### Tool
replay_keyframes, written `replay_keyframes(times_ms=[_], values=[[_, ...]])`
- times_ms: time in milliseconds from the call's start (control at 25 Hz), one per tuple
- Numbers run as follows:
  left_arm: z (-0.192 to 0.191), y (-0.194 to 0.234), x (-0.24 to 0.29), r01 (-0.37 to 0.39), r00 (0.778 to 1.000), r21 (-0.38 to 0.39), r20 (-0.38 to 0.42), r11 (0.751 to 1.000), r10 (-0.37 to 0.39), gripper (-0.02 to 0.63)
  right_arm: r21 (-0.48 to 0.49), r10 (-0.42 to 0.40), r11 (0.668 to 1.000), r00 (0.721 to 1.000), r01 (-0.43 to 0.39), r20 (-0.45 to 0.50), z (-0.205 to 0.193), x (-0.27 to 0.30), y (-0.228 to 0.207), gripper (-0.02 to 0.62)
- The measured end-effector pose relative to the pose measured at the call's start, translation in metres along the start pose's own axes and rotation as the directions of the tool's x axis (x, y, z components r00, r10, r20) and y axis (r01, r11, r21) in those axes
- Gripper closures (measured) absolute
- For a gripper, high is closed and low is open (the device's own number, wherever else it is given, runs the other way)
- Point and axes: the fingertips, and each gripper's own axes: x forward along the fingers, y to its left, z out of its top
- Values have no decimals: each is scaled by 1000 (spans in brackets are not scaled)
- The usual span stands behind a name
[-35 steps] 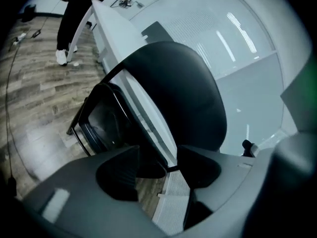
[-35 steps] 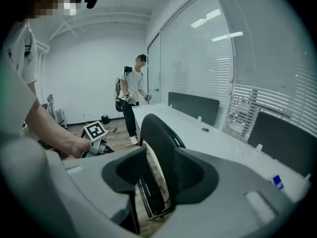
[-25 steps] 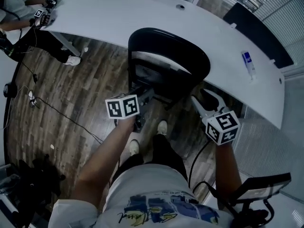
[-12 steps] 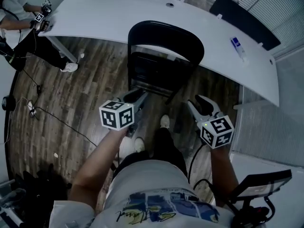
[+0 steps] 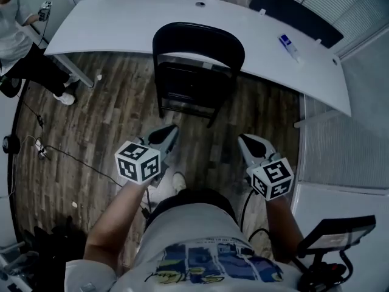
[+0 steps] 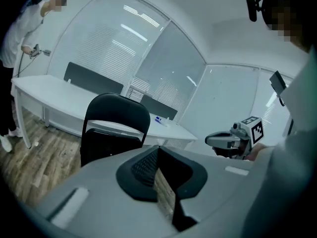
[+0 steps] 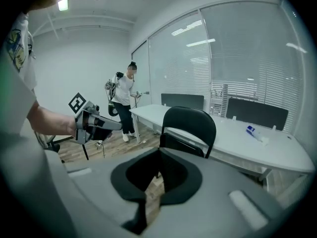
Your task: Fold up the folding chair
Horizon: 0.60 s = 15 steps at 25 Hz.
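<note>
The black folding chair [image 5: 197,44] stands upright on the wood floor in front of the white desk, its seat [image 5: 193,85] tipped up close to the backrest. Nothing touches it. My left gripper [image 5: 172,131] hangs a short way in front of the chair, shut and empty. To its right my right gripper [image 5: 244,140] is level with it, also shut with nothing held. In the left gripper view the chair [image 6: 116,115] shows beyond the shut jaws, with the right gripper [image 6: 218,139] off to the side. The right gripper view shows the chair [image 7: 190,120] and the left gripper [image 7: 106,124].
A long curved white desk [image 5: 121,23] runs behind the chair, with a small white and blue tube [image 5: 289,46] on its right end. Another person [image 5: 18,47] stands at the far left. Cables [image 5: 48,151] trail over the floor. A black stand [image 5: 334,236] sits at the lower right.
Both grippers have drawn back from the chair toward my body and their jaws have shut. The chair now stands alone, farther from them.
</note>
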Motion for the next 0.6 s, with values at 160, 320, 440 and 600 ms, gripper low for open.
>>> replay_keyframes(times_ms=[160, 320, 440, 600], values=[[-8, -26, -19, 17, 1000, 29, -9, 999, -17, 601, -20, 4, 1000, 1000, -4, 17, -8, -24, 14, 592], [-22, -61, -40, 20, 1000, 39, -14, 999, -19, 601, -21, 5, 1000, 1000, -5, 26, -25, -62, 31, 592], [-36, -105, -71, 33, 999, 57, -3, 998, -32, 601, -27, -8, 1000, 999, 9, 38, -43, -111, 54, 592], [-55, -140, -93, 34, 999, 69, -7, 997, -33, 601, -20, -13, 1000, 999, 14, 45, -60, -146, 67, 593]])
